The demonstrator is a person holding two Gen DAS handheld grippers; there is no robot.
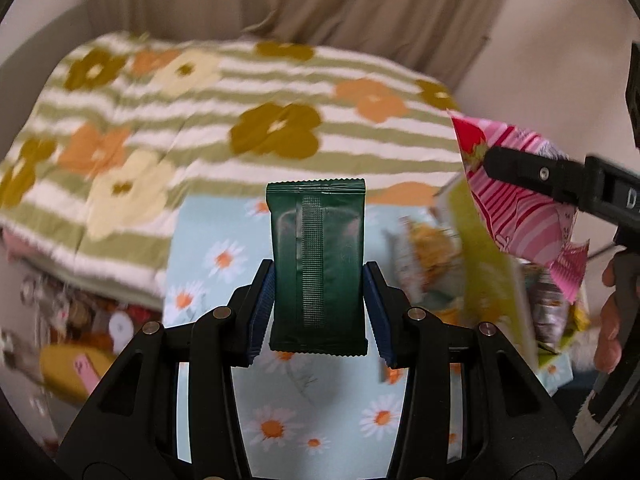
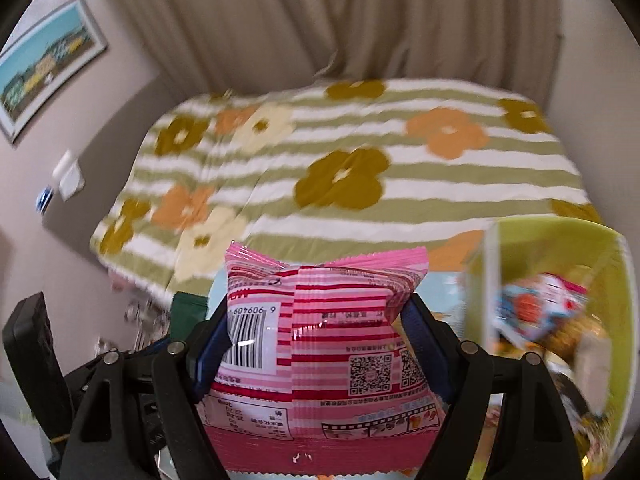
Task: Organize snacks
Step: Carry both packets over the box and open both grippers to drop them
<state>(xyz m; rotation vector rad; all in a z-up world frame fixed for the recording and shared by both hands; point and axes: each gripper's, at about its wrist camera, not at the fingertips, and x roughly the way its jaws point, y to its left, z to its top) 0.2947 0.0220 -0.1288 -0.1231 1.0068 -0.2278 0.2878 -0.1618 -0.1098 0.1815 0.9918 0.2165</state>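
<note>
My left gripper [image 1: 319,280] is shut on a dark green snack packet [image 1: 318,264], held upright above a daisy-print cloth [image 1: 276,408]. My right gripper [image 2: 316,320] is shut on a pink striped snack bag [image 2: 316,344] with a barcode and QR codes; it also shows in the left wrist view [image 1: 520,200], at the right, over a lime-green box [image 1: 492,280]. In the right wrist view that box [image 2: 560,248] stands just right of the bag and holds several snack packets [image 2: 540,312]. The green packet's corner [image 2: 188,312] peeks out at the left.
A bed with a green-striped flower blanket [image 1: 240,120] fills the background before beige curtains [image 2: 320,20]. Loose snack packets [image 1: 424,256] lie beside the box. Cluttered items [image 1: 80,340] sit low on the left. A framed picture [image 2: 48,64] hangs on the left wall.
</note>
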